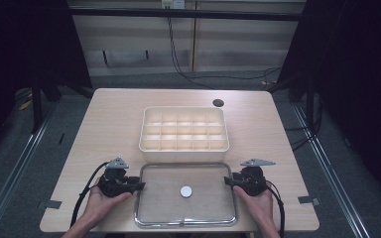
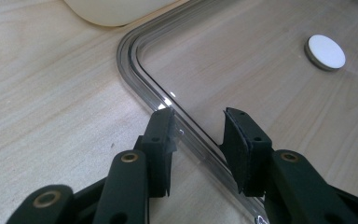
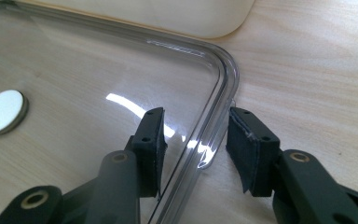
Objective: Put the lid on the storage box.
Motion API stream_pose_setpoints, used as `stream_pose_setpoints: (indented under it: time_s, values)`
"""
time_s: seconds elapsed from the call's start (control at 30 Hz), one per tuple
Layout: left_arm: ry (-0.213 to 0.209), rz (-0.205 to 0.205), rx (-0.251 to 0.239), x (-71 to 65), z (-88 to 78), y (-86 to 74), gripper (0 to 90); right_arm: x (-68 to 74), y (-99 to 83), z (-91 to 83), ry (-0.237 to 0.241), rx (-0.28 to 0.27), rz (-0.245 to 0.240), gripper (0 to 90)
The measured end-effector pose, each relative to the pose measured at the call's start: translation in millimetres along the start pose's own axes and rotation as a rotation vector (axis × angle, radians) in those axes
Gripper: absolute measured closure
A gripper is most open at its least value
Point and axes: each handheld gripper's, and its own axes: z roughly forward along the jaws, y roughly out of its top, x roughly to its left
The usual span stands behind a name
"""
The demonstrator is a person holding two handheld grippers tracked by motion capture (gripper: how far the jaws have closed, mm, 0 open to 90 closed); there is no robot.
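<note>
A clear plastic lid (image 1: pixel 163 198) with a white round knob (image 1: pixel 186 191) lies flat on the table near its front edge. My left gripper (image 1: pixel 141 186) is at the lid's left rim. In the left gripper view its jaws (image 2: pixel 198 116) stand apart astride the rim of the lid (image 2: pixel 242 60), with the knob (image 2: pixel 326 51) farther off. My right gripper (image 1: pixel 226 181) is at the right rim. Its jaws (image 3: pixel 196 116) also straddle the edge of the lid (image 3: pixel 98 70) with a gap showing, and the knob (image 3: pixel 2 111) sits to the left. Neither pair of pads presses the rim.
A cream box (image 1: pixel 183 148) divided into several compartments stands just behind the lid, its corner close in both gripper views (image 2: pixel 116 11) (image 3: pixel 168 16). The wooden table (image 1: pixel 114 114) has a dark round hole (image 1: pixel 218 102) at the back right. Grey tape marks (image 1: pixel 53 204) sit near the front corners.
</note>
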Motion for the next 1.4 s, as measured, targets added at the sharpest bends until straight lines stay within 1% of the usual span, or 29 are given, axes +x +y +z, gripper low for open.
stream_pose_setpoints:
  time_s: [0.03, 0.07, 0.1, 0.13, 0.17, 0.2, 0.23, 0.27, 0.3, 0.33, 0.37, 0.4, 0.5, 0.53, 0.57, 0.67, 0.7, 0.8, 0.87, 0.9, 0.97, 1.0, 1.07, 1.1, 1.2, 1.23, 1.27, 1.3, 1.4]
  values:
    - [0.0, 0.003, 0.0, -0.1, 0.0, -0.2, 63.0, -0.8, -0.1, 0.3, 0.003, -0.006, 0.006, 56.5]
    - [-0.002, 0.001, -0.001, -0.3, -0.1, -0.4, 63.5, -1.4, -0.3, 0.3, 0.012, -0.008, 0.023, 55.5]
    - [-0.003, 0.0, 0.0, -0.2, -0.3, -0.5, 63.8, -3.3, -0.7, 0.6, 0.028, -0.017, 0.053, 55.3]
    - [-0.004, 0.0, 0.003, -0.2, -0.5, -0.4, 63.8, -3.3, -0.7, 0.6, 0.028, -0.017, 0.053, 55.3]
    - [-0.003, -0.001, 0.003, -0.2, -0.6, -0.5, 64.1, -4.8, -1.0, 0.7, 0.04, -0.022, 0.073, 55.1]
    - [-0.004, -0.001, 0.003, -0.4, -0.6, -0.6, 64.2, -6.4, -1.3, 0.6, 0.05, -0.026, 0.104, 55.1]
    - [-0.005, -0.001, 0.003, -0.3, -0.6, -0.6, 64.1, -10.7, -2.0, 1.0, 0.082, -0.04, 0.163, 55.1]
    - [-0.003, -0.001, 0.004, -0.2, -0.8, -0.6, 64.1, -10.7, -2.0, 1.0, 0.082, -0.04, 0.163, 55.1]
    - [-0.006, -0.002, 0.005, 0.0, -0.9, -0.6, 64.1, -14.9, -3.1, 0.7, 0.112, -0.048, 0.227, 56.0]
    - [-0.006, -0.002, 0.005, 0.0, -0.9, -0.6, 64.1, -14.9, -3.1, 0.7, 0.112, -0.048, 0.227, 56.0]
    - [-0.008, -0.004, 0.008, 0.2, -1.2, -0.7, 64.1, -17.1, -4.1, 0.8, 0.128, -0.057, 0.257, 56.4]
    - [-0.009, -0.007, 0.009, 0.3, -1.5, -0.8, 64.1, -20.4, -5.6, 0.7, 0.155, -0.064, 0.308, 57.8]
    - [-0.023, -0.023, -0.003, 1.6, -1.7, -2.4, 64.2, -27.8, -9.4, 0.9, 0.207, -0.075, 0.39, 60.1]
    - [-0.027, -0.029, -0.002, 2.6, -2.2, -2.6, 64.2, -27.8, -9.4, 0.9, 0.207, -0.075, 0.39, 60.1]
    - [-0.025, -0.028, -0.001, 2.4, -2.3, -2.7, 64.6, -27.3, -9.5, 1.1, 0.216, -0.076, 0.398, 59.9]
    - [-0.018, -0.024, -0.005, 1.1, -2.0, -2.9, 64.7, -26.9, -9.8, 0.7, 0.221, -0.075, 0.407, 59.7]
    - [-0.018, -0.022, -0.005, 1.0, -2.1, -3.0, 64.7, -27.3, -10.3, -0.1, 0.23, -0.08, 0.418, 60.0]
    - [-0.022, -0.024, -0.001, 1.5, -2.8, -3.3, 64.7, -27.6, -10.7, -1.4, 0.24, -0.089, 0.425, 60.1]
    - [-0.023, -0.024, 0.0, 2.0, -3.0, -3.3, 64.7, -28.3, -11.2, -3.3, 0.259, -0.102, 0.434, 60.5]
    - [-0.023, -0.025, 0.0, 1.9, -2.9, -3.3, 64.7, -28.0, -11.5, -3.8, 0.299, -0.109, 0.437, 63.0]
    - [-0.021, -0.022, -0.001, 1.9, -3.0, -3.4, 64.7, -26.8, -11.4, -3.7, 0.308, -0.114, 0.437, 63.7]
    - [-0.022, -0.024, -0.001, 1.9, -3.0, -3.5, 64.7, -24.9, -11.2, -4.5, 0.306, -0.125, 0.437, 63.8]
    - [-0.02, -0.027, -0.001, 2.2, -3.1, -3.5, 64.7, -22.9, -10.3, -6.5, 0.303, -0.137, 0.432, 63.4]
    - [-0.021, -0.025, -0.002, 2.3, -3.1, -3.6, 64.7, -24.6, -9.5, -7.7, 0.331, -0.137, 0.418, 62.5]
    - [-0.02, -0.025, -0.002, 2.4, -3.1, -3.5, 64.7, -24.2, -9.4, -8.0, 0.336, -0.132, 0.407, 62.1]
    - [-0.022, -0.025, -0.002, 2.5, -3.1, -3.5, 64.7, -23.2, -8.4, -7.8, 0.351, -0.124, 0.383, 61.5]
    - [-0.019, -0.026, -0.004, 2.4, -3.0, -3.5, 64.7, -23.2, -8.4, -7.8, 0.351, -0.124, 0.383, 61.5]
    - [-0.02, -0.026, -0.004, 3.0, -3.0, -3.4, 64.7, -22.7, -7.3, -7.3, 0.362, -0.119, 0.365, 61.6]
    - [-0.02, -0.028, -0.009, 3.2, -2.6, -3.2, 64.7, -22.9, -6.3, -6.9, 0.362, -0.115, 0.352, 62.2]
